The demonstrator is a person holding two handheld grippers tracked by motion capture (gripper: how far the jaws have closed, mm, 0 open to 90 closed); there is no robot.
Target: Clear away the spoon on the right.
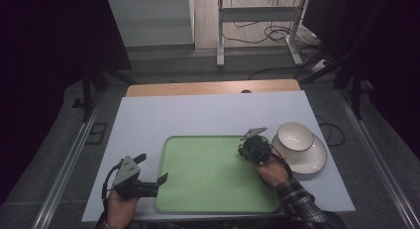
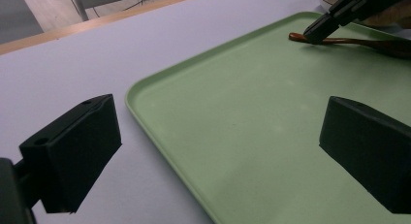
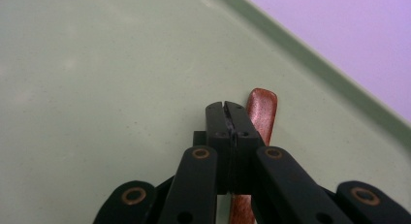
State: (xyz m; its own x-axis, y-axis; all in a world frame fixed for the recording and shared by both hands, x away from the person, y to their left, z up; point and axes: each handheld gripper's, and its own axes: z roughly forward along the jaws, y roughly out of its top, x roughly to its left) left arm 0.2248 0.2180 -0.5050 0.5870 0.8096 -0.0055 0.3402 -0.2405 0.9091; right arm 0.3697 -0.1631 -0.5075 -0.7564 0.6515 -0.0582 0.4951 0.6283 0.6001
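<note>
A green tray [image 1: 208, 189] lies at the near middle of the white table [image 1: 208, 112]. On its right part lies a brown wooden spoon [image 2: 349, 41], its handle end [image 3: 263, 110] poking out from under my right gripper [image 3: 227, 107]. That gripper [image 1: 241, 151] is shut, pads pressed together with nothing between them, tip low over the handle [image 2: 312, 35]; I cannot tell whether it touches. My left gripper [image 1: 154, 167] is open and empty at the tray's left edge [image 2: 145, 112].
A white bowl [image 1: 295, 136] sits on a white plate [image 1: 312, 164] just right of the tray, close behind the right hand. A wooden strip [image 1: 213, 87] runs along the table's far edge. Cables and a metal stand [image 1: 220, 35] are on the floor beyond.
</note>
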